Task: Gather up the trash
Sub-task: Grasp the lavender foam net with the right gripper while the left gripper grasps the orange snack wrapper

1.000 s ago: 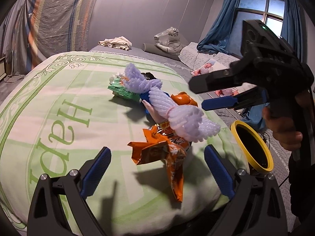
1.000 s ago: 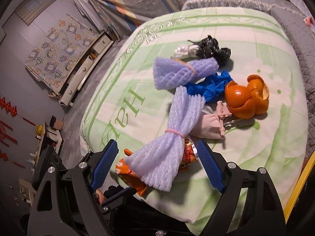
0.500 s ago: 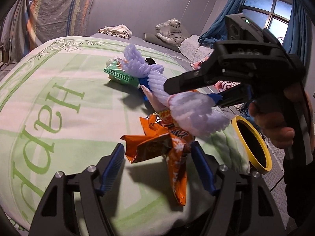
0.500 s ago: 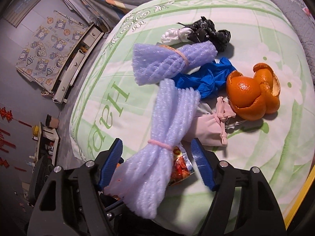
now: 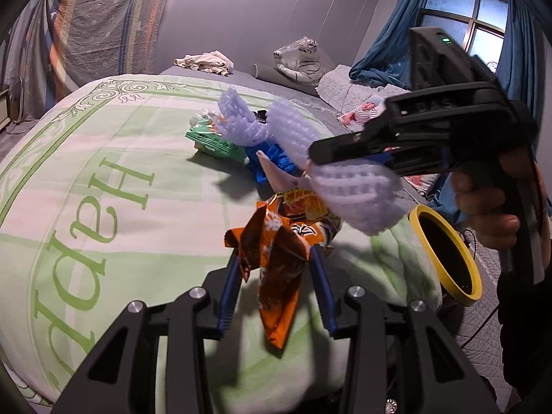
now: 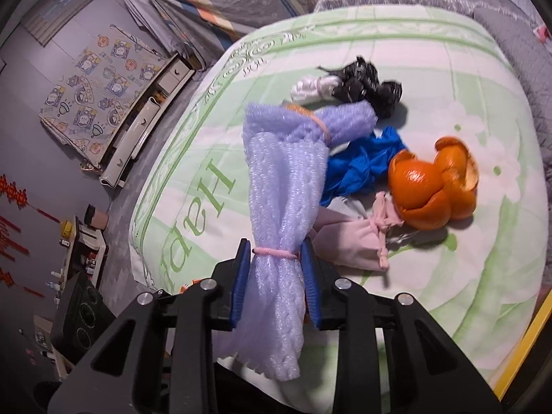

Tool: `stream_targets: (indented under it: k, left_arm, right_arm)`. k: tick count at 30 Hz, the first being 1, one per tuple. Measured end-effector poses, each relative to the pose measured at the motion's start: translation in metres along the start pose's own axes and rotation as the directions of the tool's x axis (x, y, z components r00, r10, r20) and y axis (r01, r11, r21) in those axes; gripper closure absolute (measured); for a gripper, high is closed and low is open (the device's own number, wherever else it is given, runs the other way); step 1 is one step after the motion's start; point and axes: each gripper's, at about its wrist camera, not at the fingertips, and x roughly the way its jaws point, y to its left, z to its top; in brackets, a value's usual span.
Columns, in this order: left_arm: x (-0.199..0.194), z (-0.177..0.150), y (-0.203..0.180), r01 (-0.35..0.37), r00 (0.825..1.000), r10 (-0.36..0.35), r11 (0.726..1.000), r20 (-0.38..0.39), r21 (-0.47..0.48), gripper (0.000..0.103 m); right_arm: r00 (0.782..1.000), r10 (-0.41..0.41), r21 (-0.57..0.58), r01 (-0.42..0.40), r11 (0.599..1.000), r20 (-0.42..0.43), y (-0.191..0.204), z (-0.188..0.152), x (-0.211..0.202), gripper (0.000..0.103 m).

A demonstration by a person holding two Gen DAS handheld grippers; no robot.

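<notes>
An orange snack wrapper (image 5: 279, 269) lies crumpled on the green and white bed cover (image 5: 103, 189). My left gripper (image 5: 276, 255) is closing and its blue pads press the wrapper from both sides. My right gripper (image 6: 276, 245) is also closing, its pads clamped on a purple foam net (image 6: 276, 207) at the net's pink band. In the left wrist view the right gripper (image 5: 317, 169) holds that foam net (image 5: 355, 196) just above the wrapper. A person's hand (image 5: 490, 214) grips its handle.
Further up the bed lie a second foam net (image 6: 310, 124), a blue plastic bag (image 6: 362, 165), orange peel (image 6: 431, 193), a pink pouch (image 6: 352, 241), a black bag (image 6: 365, 82) and a green wrapper (image 5: 214, 141). A yellow-rimmed bin (image 5: 445, 252) stands beside the bed's right edge.
Both grippers' jaws have come together: the left around the orange wrapper, which is now squeezed narrower, and the right around the purple foam net.
</notes>
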Motion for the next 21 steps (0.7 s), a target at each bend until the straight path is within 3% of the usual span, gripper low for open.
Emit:
stream_targets:
  k: [10, 21]
  left_arm:
    - [-0.011, 0.007, -0.003, -0.014, 1.0, 0.014, 1.0, 0.023, -0.004, 0.073]
    - [-0.028, 0.019, -0.008, -0.035, 0.996, 0.036, 0.999, 0.081, -0.011, 0.073]
  right_arm:
    - [0.994, 0.039, 0.019, -0.042, 0.999, 0.105, -0.004, -0.001, -0.038, 0.077]
    - [0.972, 0.068, 0.061, -0.084, 0.995, 0.224, -0.024, -0.007, -0.085, 0.077]
